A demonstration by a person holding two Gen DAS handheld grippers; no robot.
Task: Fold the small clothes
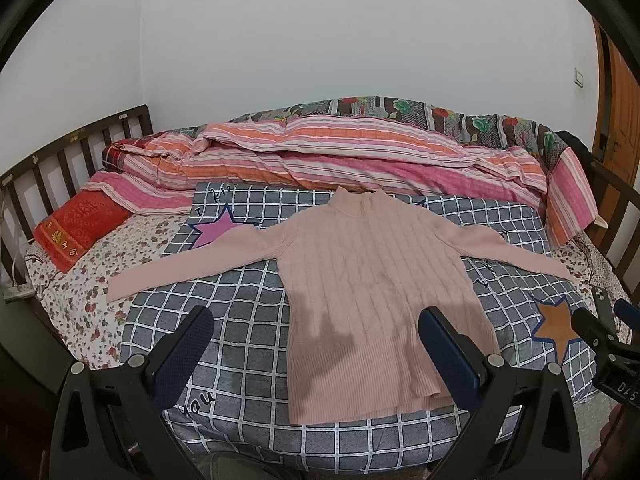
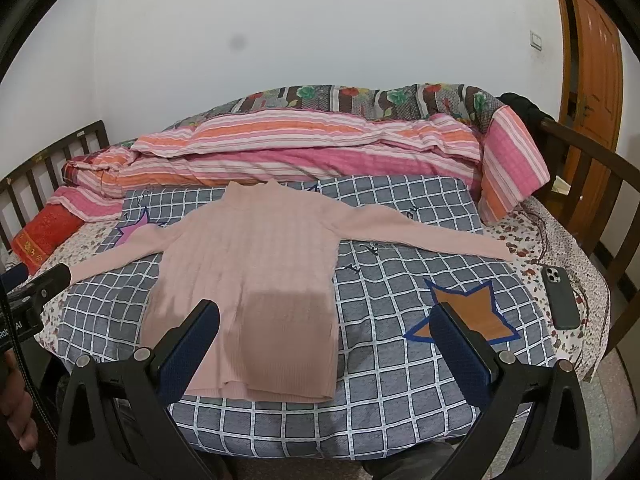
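Lying flat on a checked blanket (image 1: 248, 320), the pink sweater (image 1: 360, 280) faces both gaping grippers (image 1: 316, 354) (image 2: 328, 350).

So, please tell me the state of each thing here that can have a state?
Pink sweater: spread flat, sleeves out, unfolded.
Left gripper: open, empty.
Right gripper: open, empty.
Striped quilt: bunched up behind.
Phone: lying screen down.
Door: cannot tell.

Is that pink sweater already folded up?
No, the pink sweater lies flat on the checked blanket with both sleeves stretched straight out to the sides.
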